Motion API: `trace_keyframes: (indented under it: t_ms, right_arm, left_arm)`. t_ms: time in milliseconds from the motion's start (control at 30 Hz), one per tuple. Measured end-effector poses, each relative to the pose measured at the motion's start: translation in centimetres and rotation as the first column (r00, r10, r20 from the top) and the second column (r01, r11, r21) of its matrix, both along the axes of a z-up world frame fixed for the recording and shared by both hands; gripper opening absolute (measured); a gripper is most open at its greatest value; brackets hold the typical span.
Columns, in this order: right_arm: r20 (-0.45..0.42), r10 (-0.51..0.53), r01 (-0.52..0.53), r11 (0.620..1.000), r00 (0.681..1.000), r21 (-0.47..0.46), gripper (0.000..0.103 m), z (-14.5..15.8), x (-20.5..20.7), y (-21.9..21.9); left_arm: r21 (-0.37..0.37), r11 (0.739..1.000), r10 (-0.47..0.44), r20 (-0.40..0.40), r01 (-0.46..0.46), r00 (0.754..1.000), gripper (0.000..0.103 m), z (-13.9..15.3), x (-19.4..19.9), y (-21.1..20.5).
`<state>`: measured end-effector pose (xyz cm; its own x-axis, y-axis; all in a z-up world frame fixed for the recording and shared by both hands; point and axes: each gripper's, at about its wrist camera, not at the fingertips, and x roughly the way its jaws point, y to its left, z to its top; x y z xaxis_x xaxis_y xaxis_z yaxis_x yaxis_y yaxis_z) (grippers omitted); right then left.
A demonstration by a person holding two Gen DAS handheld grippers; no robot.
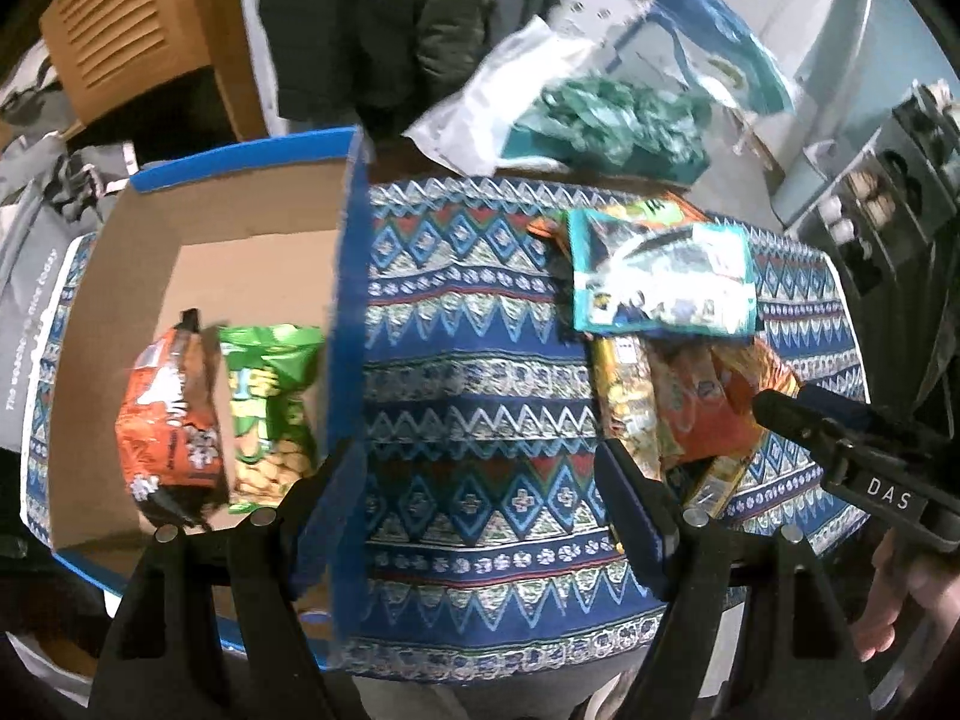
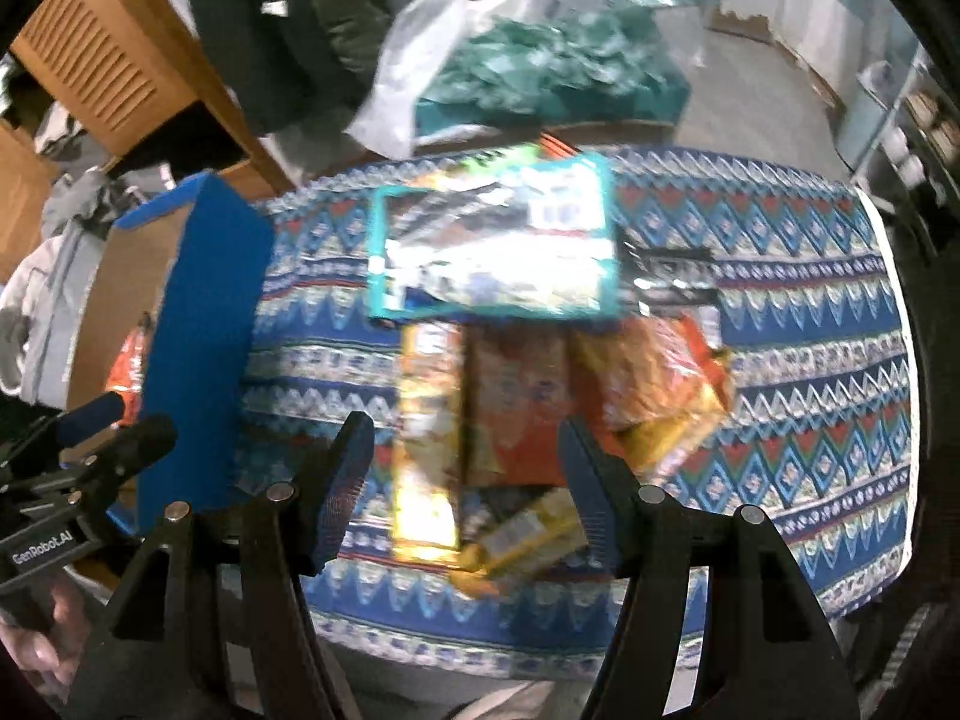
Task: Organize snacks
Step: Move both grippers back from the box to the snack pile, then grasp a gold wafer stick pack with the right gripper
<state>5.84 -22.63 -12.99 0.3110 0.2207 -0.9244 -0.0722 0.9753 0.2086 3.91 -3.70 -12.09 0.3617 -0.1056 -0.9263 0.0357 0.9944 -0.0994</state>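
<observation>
just box wall [image 1: 351, 324] beside open cloth [image 1: 480, 372]

Clutter lay beyond the patterned blue woven tablecloth [image 1: 480, 372].
A slatted wooden cabinet [image 1: 120, 30] stood at upper left, dark hanging garments [image 1: 360, 30] beside it, and a white plastic bag [image 1: 498, 102] touched crumpled teal wrapping [image 1: 618, 120].

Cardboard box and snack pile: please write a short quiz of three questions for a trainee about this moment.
1. True or false: the cardboard box already holds two snack bags.
2. Which packet lies at the far end of the snack pile? A) teal packet B) green bag C) orange bag
3. Fill in: the left gripper and right gripper both are ____ and hold nothing.

Key: 1 true; 2 A; 3 open.
</observation>
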Motion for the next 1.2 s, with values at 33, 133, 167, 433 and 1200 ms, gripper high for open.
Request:
trace_keyframes:
  t_ms: [33,133,167,433,1200]
  right_arm:
    - [-0.005,-0.009,0.009,1.000,1.000,-0.012,0.064,-0.5,-0.1,-0.6]
    - [-0.029,-0.031,0.030,0.999,0.999,-0.035,0.064,-1.8,-0.2,-1.8]
    - [-0.041,-0.039,0.037,0.998,0.998,-0.041,0.064,-2.4,-0.3,-2.1]
    - [-0.113,-0.071,0.063,0.996,0.991,-0.067,0.064,-6.3,-0.7,-3.3]
    - [-0.207,-0.072,0.022,0.972,0.976,-0.235,0.069,-10.1,-2.3,-6.1]
  left_arm:
    - [0.006,1.000,-0.006,-0.005,0.006,1.000,0.080,-0.3,0.1,-0.5]
    - [0.014,1.000,-0.025,-0.026,0.026,0.999,0.080,-1.2,0.3,-1.9]
    - [0.013,0.999,-0.031,-0.034,0.032,0.999,0.080,-1.5,0.3,-2.3]
    - [0.024,0.997,-0.071,-0.077,0.074,0.994,0.080,-3.7,0.9,-5.6]
    - [-0.001,0.999,-0.052,-0.212,0.052,0.976,0.080,-9.5,2.1,-8.7]
